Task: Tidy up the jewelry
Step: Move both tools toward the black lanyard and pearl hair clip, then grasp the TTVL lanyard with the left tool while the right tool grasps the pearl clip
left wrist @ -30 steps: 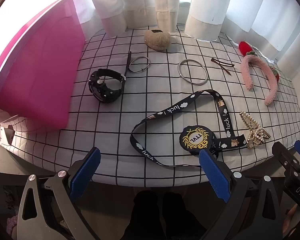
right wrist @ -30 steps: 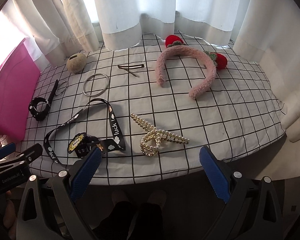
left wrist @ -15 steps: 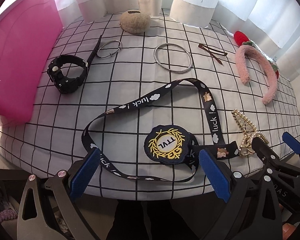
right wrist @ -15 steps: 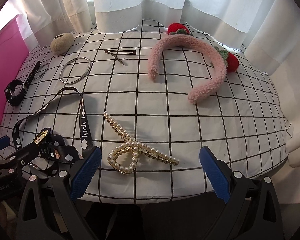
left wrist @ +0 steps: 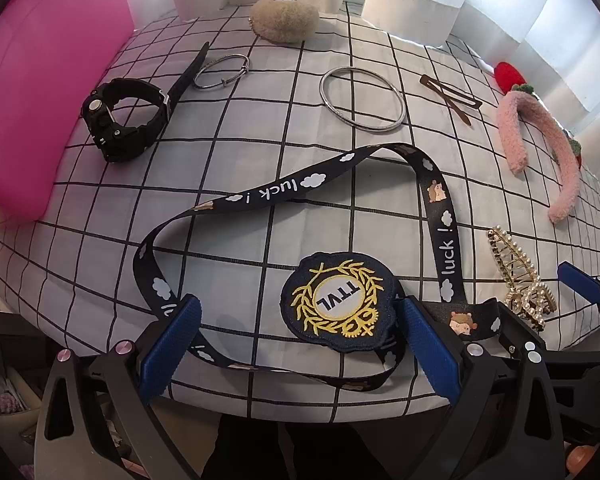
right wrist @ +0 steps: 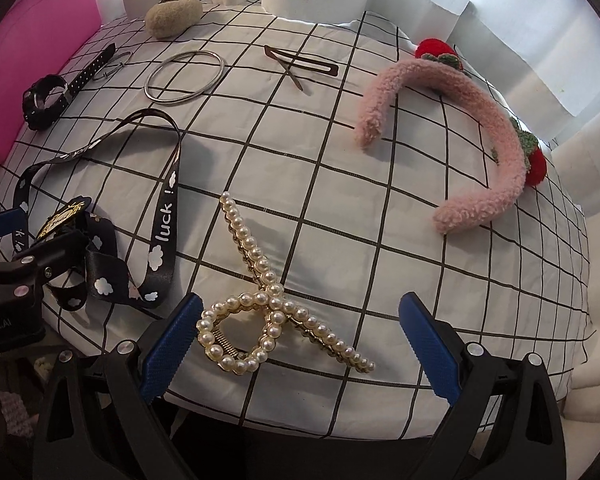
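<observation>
Hovering wide open, left gripper (left wrist: 296,344) straddling the badge (left wrist: 338,300) on the lanyard (left wrist: 260,196); right gripper (right wrist: 300,336), also spread, flanking the pearl clip (right wrist: 260,300). Risking snagging the strap, dragging everything off the cloth's (right wrist: 340,160) edge.

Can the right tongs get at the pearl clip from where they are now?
Probably yes. The right tongs are open with the pearl clip lying flat between their blue pads, nothing on top of it. The lanyard and left tongs sit off to the side, apart from the clip.
</observation>
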